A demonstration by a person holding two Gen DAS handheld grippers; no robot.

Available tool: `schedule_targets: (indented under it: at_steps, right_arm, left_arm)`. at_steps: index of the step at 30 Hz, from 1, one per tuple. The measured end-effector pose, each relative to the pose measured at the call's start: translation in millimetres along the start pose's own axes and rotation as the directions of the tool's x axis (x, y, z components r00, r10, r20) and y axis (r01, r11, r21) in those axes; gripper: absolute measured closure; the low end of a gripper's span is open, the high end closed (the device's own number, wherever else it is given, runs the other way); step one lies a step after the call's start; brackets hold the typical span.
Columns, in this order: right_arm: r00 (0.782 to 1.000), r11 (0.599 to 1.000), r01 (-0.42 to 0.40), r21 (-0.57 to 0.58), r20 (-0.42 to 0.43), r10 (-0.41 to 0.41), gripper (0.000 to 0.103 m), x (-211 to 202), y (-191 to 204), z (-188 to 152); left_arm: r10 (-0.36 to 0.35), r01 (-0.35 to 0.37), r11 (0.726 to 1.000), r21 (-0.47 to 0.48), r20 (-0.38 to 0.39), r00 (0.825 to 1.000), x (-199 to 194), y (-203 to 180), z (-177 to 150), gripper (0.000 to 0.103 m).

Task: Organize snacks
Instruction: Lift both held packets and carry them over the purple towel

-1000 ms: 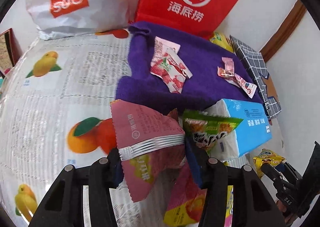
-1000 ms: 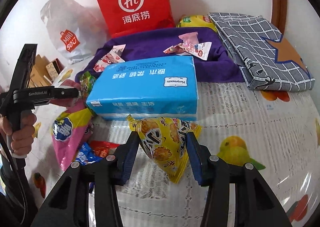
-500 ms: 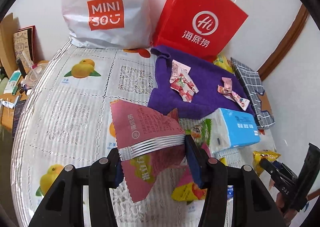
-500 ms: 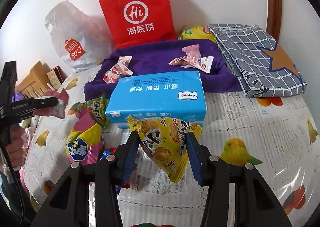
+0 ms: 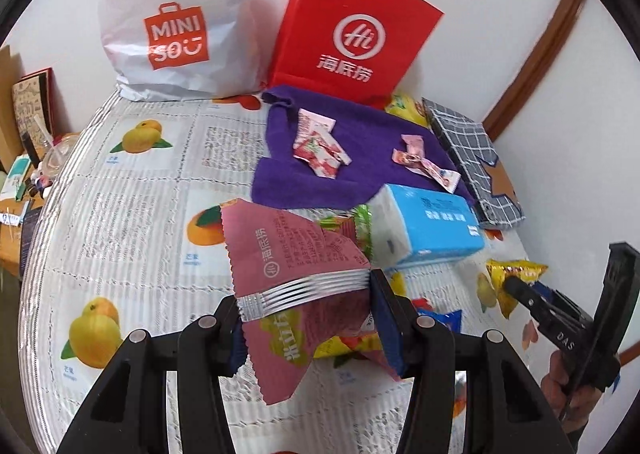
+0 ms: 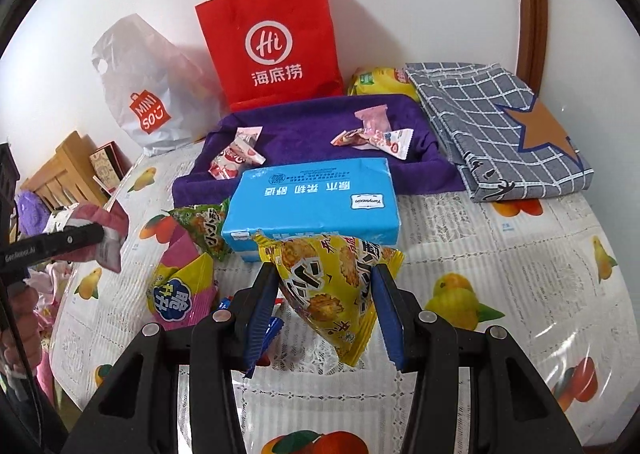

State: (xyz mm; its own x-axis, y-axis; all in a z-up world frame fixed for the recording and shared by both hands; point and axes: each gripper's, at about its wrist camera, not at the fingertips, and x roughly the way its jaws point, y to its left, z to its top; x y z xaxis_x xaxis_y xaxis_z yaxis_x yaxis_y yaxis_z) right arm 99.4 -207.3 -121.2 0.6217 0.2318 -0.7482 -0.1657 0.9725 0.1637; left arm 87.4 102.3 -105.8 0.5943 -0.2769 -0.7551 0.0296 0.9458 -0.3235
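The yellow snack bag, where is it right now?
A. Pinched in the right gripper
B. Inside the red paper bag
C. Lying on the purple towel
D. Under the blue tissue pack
A: the yellow snack bag hangs between the two fingers of the right gripper, lifted above the table in front of the blue tissue pack.

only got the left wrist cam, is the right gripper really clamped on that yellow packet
observer: yes, the right gripper is shut on the yellow triangular foil packet, printed with golden crackers.
operator: whats on the table near it
observer: a pink and yellow puffed snack bag with a round blue logo, beside a green triangular packet.
operator: and off the table edge on my side
observer: a wooden slatted rack, behind the left gripper and its pink foil snack packet.
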Motion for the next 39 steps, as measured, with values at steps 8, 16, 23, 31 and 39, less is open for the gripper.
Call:
schedule_targets:
  at_steps: [8,16,23,31,39]
  right_arm:
    - [1.0,0.999,0.027,0.019,0.012,-0.027,0.055,-10,-5,8]
    - [0.999,0.998,0.044,0.034,0.026,-0.045,0.055,-16,-12,23]
    - [0.994,0.996,0.092,0.02,0.055,-0.093,0.055,-19,-14,39]
    - [0.998,0.999,0.035,0.039,0.05,-0.037,0.055,-7,-15,62]
    - [0.998,0.999,0.029,0.026,0.055,-0.03,0.055,11,-12,87]
  left_arm:
    - [-0.03,0.031,0.998,0.048,-0.016,0.999,-3,-28,-2,0.053]
    - [-0.07,0.072,0.994,0.081,-0.027,0.997,0,-55,10,0.053]
    - [-0.086,0.089,0.991,0.096,-0.035,0.996,8,-69,27,0.053]
    - [-0.087,0.089,0.991,0.1,-0.024,0.996,12,-74,52,0.053]
    - [-0.077,0.08,0.991,0.108,-0.031,0.997,27,-72,82,0.053]
